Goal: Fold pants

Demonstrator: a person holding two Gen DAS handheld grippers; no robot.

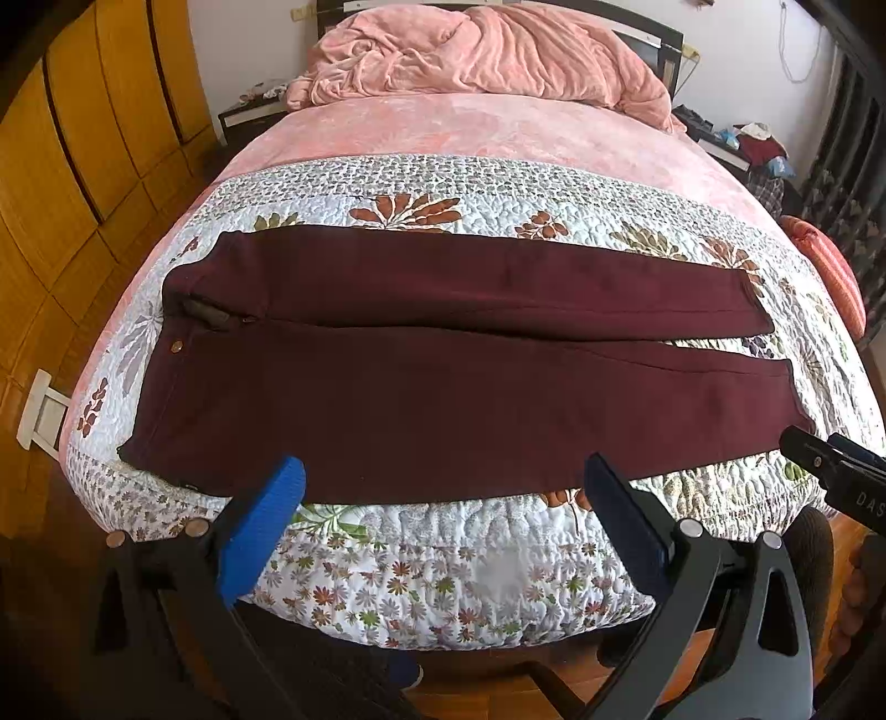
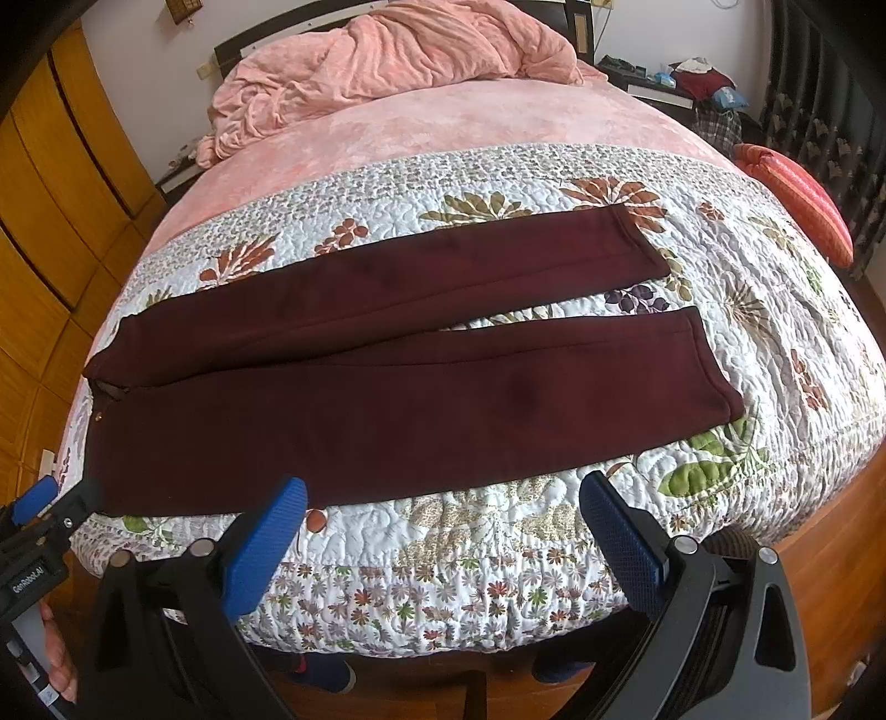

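Note:
Dark maroon pants (image 1: 443, 354) lie flat across the floral quilt (image 1: 443, 565) on the bed, waistband to the left, both leg ends to the right; they also show in the right wrist view (image 2: 387, 376). My left gripper (image 1: 443, 482) is open and empty, hovering at the near edge of the pants. My right gripper (image 2: 443, 498) is open and empty, also at the near edge of the pants, further right. The right gripper's tip shows at the right edge of the left wrist view (image 1: 830, 459), close to the near leg end. The left gripper's tip shows at the left of the right wrist view (image 2: 50, 509).
A crumpled pink blanket (image 1: 476, 50) lies at the head of the bed. A wooden wardrobe (image 1: 72, 166) stands to the left. A cluttered nightstand (image 2: 692, 83) and an orange cushion (image 2: 797, 199) are to the right. Wooden floor lies below the bed's near edge.

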